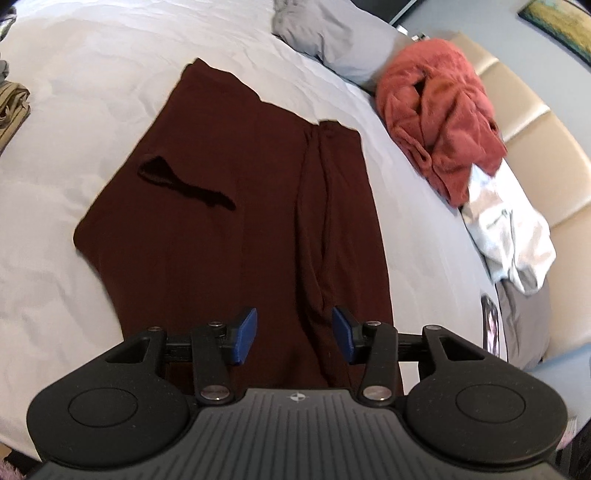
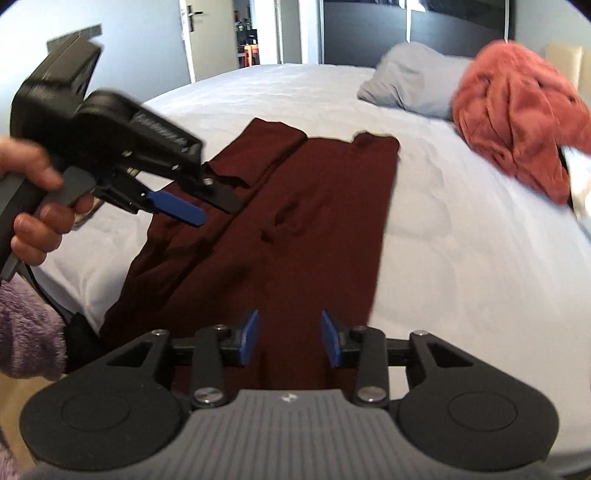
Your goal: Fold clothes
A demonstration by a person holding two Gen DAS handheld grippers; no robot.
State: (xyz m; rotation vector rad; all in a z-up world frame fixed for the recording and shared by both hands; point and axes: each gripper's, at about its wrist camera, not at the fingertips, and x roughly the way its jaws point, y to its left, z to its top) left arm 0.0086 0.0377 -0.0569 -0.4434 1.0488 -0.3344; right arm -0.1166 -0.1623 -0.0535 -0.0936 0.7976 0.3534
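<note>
A white bed [image 1: 92,92] fills most of the view, and a dark red garment [image 1: 236,206] is laid flat across the middle of it, partly folded lengthwise. A salmon-pink heap of clothes [image 1: 439,122] and a grey pillow [image 1: 332,33] are seen off by the headboard side. The left gripper [image 1: 293,334] and right gripper [image 2: 288,339] are both held over the garment's near end with jaws apart, nothing pinched.

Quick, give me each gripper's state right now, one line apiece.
Left gripper: open, holding nothing, above the maroon garment.
Right gripper: open, holding nothing, over the same garment's near end.
</note>
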